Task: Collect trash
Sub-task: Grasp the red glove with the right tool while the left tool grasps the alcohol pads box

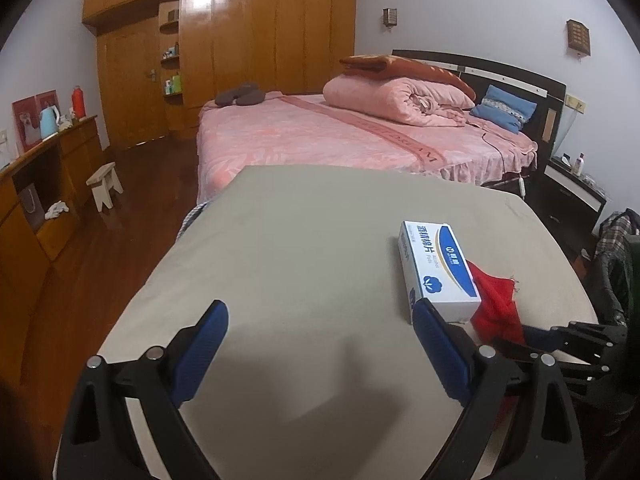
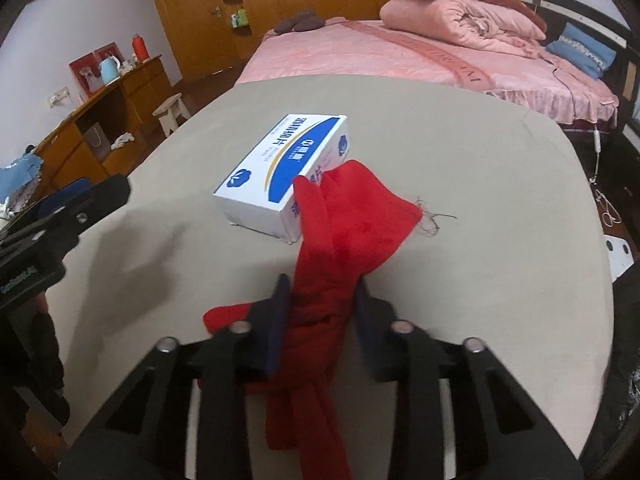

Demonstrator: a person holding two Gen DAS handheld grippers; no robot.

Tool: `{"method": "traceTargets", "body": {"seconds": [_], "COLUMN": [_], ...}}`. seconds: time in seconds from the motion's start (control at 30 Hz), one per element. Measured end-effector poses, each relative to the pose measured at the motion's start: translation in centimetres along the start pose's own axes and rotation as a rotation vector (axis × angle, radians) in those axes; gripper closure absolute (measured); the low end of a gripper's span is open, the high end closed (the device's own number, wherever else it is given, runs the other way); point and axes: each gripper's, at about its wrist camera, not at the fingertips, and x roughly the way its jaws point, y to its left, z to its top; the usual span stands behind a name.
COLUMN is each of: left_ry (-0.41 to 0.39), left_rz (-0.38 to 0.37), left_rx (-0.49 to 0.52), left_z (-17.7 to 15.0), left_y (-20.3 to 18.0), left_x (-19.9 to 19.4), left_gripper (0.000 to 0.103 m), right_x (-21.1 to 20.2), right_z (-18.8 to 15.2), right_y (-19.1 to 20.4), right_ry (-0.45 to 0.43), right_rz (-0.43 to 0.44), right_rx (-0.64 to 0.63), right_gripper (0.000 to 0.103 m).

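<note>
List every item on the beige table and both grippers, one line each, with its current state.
Red cloth strip: bunched, one end draped over the box corner, pinched between the right gripper's pads.
White and blue cardboard box: closed, lying flat on the beige table.
Right gripper: shut on the cloth.
Left gripper: open, empty, above the table.
</note>
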Motion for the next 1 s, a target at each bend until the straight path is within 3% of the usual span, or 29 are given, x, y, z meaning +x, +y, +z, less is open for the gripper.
{"method": "traceTargets", "body": {"seconds": [0.1, 0.43, 0.8, 0.9, 1.0], "left_ry": [0.004, 0.018, 0.102, 0.137, 0.18], "left_rz": [-0.011, -0.078, -0.124, -0.122, -0.132], "left_rx": [0.005, 0.046, 0.065, 0.049, 0.031], "left_z": [0.2, 1.2, 1.9, 1.6, 1.4], "left_y": [-0.6, -4.0, -8.6, -8.7, -8.6], "left_x": [0.4, 2.4, 7.1, 8.1, 9.0], "left_gripper": [0.011, 0.011, 0.012, 0.019, 0.035], "right_x": [-0.4, -3.6, -4.6, -4.7, -4.8], "right_z": [0.1, 2.1, 2.6, 2.4, 2.4], "right_y": [-0.2, -4.3, -7.6, -7.7, -7.8], "right_ry": [-0.01, -0.111, -0.124, -0.126, -0.126], "right_rz": [0.022, -0.057, -0.098, -0.094, -0.093], "right_rx": [0.007, 0.062, 0.096, 0.093, 0.094], "right_gripper": [0.093, 0.094, 0.094, 0.094, 0.094]}}
